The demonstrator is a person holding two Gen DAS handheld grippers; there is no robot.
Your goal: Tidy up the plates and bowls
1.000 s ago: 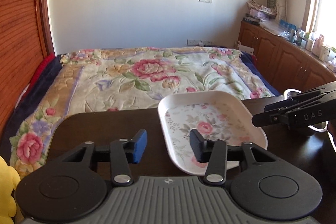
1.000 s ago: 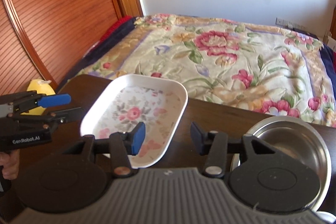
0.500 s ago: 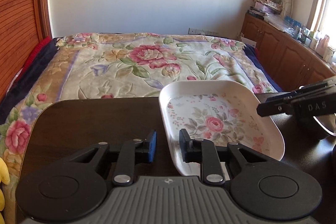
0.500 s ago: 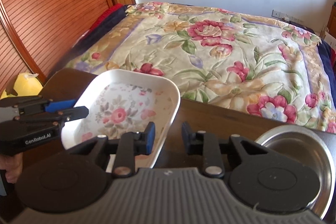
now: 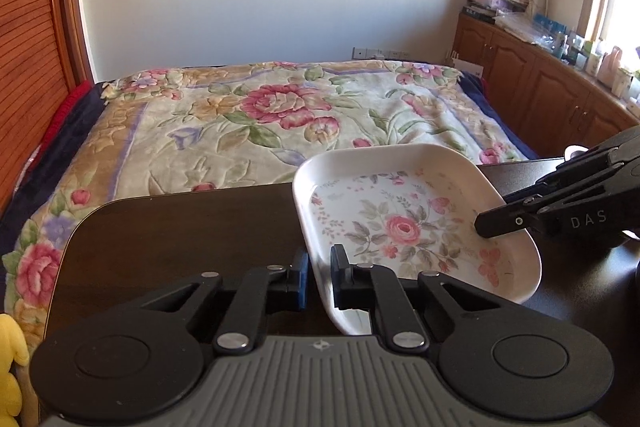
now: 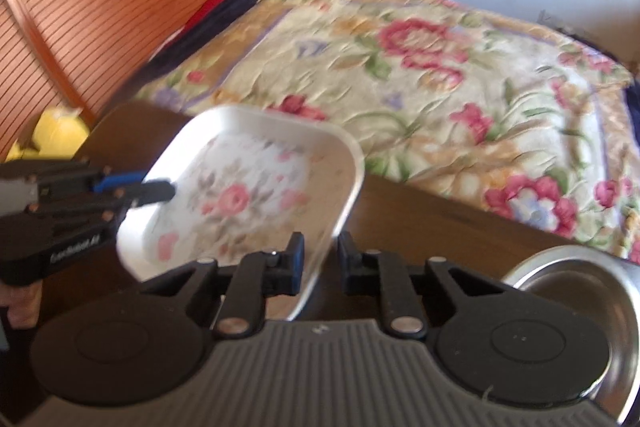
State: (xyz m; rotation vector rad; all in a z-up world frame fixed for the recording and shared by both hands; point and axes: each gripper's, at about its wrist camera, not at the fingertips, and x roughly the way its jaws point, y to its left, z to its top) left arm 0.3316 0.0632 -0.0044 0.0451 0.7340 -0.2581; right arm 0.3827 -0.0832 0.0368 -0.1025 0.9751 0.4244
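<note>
A white rectangular plate [image 5: 400,223] with a pink rose print lies on the dark table [image 5: 180,235]. My left gripper [image 5: 319,275] is shut on its near left rim, one pad outside and one inside. In the right wrist view the plate [image 6: 240,195] looks blurred, and its right rim stands between the jaws of my right gripper [image 6: 320,263]. Those jaws are closing, and a thin gap still shows at the black pad. A steel bowl [image 6: 580,267] sits on the table just right of that gripper. Each gripper shows in the other's view: the right gripper [image 5: 490,217], the left gripper [image 6: 160,187].
Beyond the table's far edge lies a bed [image 5: 280,107] with a floral blanket. A yellow soft toy [image 5: 8,367] sits at the table's left end. Wooden cabinets [image 5: 540,87] run along the right wall, slatted wooden doors [image 6: 80,7] along the left.
Both grippers came down and forward onto the plate's opposite rims while their jaws narrowed. The left has closed on the rim, and the right has drawn in around its side.
</note>
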